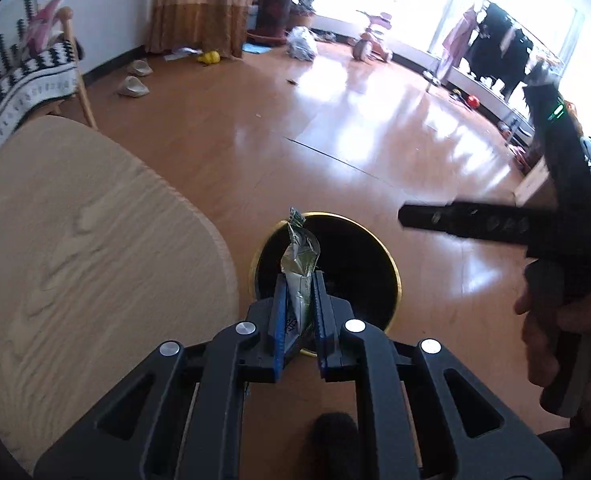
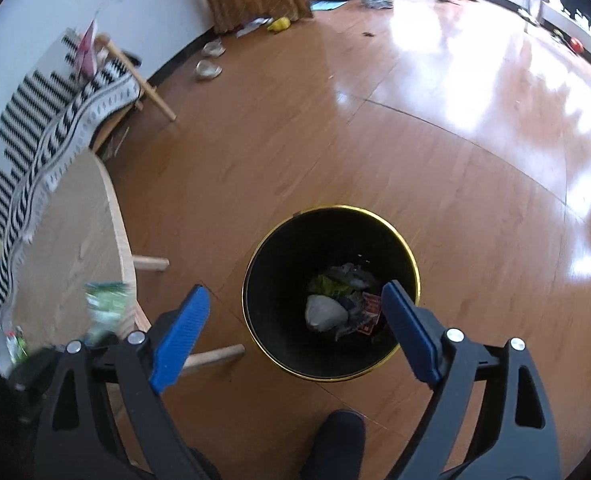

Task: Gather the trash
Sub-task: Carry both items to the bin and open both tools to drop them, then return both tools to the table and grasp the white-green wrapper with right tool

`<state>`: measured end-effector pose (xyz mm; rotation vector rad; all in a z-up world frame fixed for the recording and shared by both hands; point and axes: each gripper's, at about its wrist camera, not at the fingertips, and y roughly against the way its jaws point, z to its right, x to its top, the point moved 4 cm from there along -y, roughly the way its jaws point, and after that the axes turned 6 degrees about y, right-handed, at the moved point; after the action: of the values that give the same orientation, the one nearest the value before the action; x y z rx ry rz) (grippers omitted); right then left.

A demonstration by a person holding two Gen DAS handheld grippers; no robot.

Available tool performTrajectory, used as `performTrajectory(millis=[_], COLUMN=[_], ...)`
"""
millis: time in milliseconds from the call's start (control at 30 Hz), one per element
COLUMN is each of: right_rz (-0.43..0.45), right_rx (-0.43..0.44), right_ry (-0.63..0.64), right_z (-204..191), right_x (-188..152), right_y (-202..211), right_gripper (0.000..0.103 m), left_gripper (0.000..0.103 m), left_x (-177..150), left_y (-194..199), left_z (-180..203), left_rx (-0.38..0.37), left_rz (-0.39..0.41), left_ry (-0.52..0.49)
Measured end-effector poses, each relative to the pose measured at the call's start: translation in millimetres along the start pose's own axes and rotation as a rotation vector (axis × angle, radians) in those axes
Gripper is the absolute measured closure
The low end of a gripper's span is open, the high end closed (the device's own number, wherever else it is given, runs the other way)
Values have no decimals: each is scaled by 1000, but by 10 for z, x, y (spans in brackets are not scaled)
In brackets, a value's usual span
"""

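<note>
Right now your left gripper (image 1: 300,280) is clamped on a crumpled green-and-silver wrapper (image 1: 300,268), which sticks up from between the blue pads directly over the black bin (image 1: 379,256) with the gold rim. Your right gripper (image 2: 295,302) hangs above the same bin (image 2: 279,264) with its jaws spread wide and nothing between them. Down inside the bin lie scraps of trash (image 2: 341,304): grey, yellow-green and red pieces. The wooden table (image 1: 75,248) stands just beside the bin, on your left

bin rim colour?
Gold, on a black trash bin. Clearest in the right wrist view, where the whole ring shows.
</note>
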<state>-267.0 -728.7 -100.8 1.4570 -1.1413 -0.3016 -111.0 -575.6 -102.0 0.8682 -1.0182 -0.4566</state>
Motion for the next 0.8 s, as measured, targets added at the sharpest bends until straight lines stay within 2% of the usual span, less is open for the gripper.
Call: performTrajectory(millis=[133, 200, 233, 267, 300, 333, 400, 533, 600, 667, 800], right_rz=[53, 88, 104, 121, 131, 138, 142, 132, 126, 123, 91], right_rx=[-30, -52, -57, -59, -59, -54, -50, -37, -24, -7, 96], right_ry=[-49, -69, -79, -93, -104, -112, -110, -75, -46, -8, 134], right_z=[184, 254, 276, 311, 313, 329, 316, 165, 15, -207, -1002], right_x=[19, 52, 63, 78, 75, 78, 84, 106, 117, 116, 45], right_y=[191, 289, 328, 374, 409, 431, 450, 420, 392, 373, 304], right_gripper=[18, 18, 18, 18, 18, 18, 17, 17, 17, 17, 17], left_gripper=[91, 91, 83, 66, 54, 35, 33, 32, 27, 22, 17], left_x=[33, 76, 92, 111, 122, 132, 128, 118, 115, 86, -69], left_y=[-267, -382, -430, -482, -504, -509, -472, -304, -113, 136, 767], left_z=[200, 305, 352, 397, 414, 423, 408, 239, 93, -109, -614], left_rx=[-55, -71, -78, -85, -90, -90, -88, -59, -40, -10, 70], left_rz=[-43, -38, -39, -47, -47, -36, -3, 5, 31, 60, 124], left_ry=[-18, -28, -35, -37, -32, -23, -19, 2, 30, 53, 102])
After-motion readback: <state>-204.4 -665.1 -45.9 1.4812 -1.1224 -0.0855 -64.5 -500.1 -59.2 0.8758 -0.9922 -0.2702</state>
